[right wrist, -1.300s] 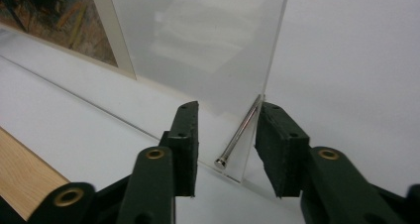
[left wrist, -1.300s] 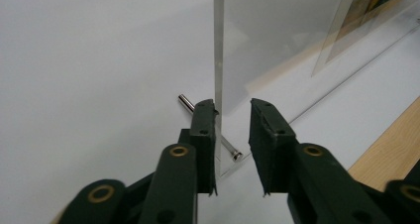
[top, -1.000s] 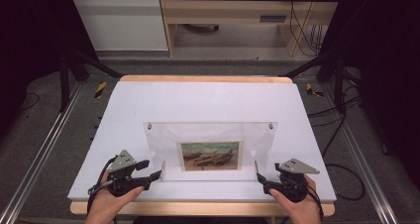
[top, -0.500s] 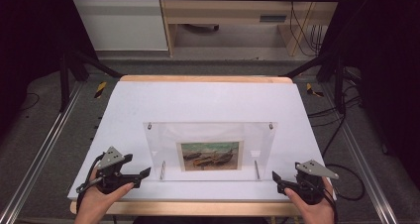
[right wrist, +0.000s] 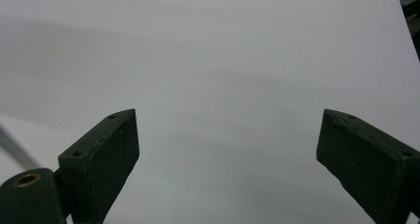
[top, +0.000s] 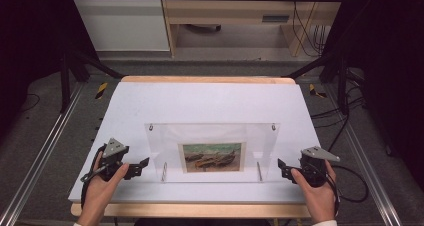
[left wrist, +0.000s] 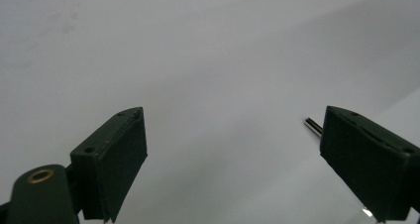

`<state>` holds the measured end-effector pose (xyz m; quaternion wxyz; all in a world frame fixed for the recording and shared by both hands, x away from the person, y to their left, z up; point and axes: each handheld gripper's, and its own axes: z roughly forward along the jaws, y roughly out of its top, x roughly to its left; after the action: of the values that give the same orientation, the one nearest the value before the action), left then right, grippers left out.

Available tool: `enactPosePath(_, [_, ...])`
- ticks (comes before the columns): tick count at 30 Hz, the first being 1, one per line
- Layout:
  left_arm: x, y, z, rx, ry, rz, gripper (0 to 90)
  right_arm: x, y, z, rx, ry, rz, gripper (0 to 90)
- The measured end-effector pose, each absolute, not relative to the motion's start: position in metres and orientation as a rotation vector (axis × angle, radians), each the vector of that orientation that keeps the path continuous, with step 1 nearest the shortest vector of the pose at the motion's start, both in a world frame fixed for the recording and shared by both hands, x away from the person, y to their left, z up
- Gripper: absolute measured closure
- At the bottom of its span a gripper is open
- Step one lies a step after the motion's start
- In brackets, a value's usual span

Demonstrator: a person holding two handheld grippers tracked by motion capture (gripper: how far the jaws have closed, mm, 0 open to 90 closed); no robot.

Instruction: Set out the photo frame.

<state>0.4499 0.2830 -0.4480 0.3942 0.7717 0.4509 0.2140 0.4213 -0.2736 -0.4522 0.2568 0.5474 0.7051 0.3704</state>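
A clear acrylic frame (top: 212, 136) lies flat in the middle of the white table top (top: 210, 103), with a small painting of boats (top: 212, 157) under it. Two metal pins (top: 164, 171) stand at its near edge. My left gripper (top: 141, 167) rests on the table just left of the frame, jaws wide apart with nothing between them (left wrist: 233, 149); a pin tip (left wrist: 313, 126) shows by its right jaw. My right gripper (top: 282, 169) sits just right of the frame, also open and empty (right wrist: 225, 154).
Small screws hold the frame's far corners (top: 151, 127). The table's wooden front edge (top: 200, 210) runs below my hands. Metal rails (top: 40, 151) flank the table, and a cable (top: 352, 186) trails off the right gripper.
Both grippers drew outward, away from the frame's near corners, then came slightly back inward. Both stay open and empty.
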Motion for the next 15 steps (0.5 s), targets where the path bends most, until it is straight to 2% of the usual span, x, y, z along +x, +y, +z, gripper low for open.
enactPosePath(7, [0.475, 0.286, -0.449, 1.957, 1.159, 0.551, 11.1, 0.444, -0.274, -0.458, 1.522, 1.905, 0.977, 9.4])
enactPosePath(15, [0.477, 0.289, -0.459, 1.936, 1.202, 0.648, 11.1, 0.457, -0.275, -0.466, 1.519, 1.843, 0.932, 13.9])
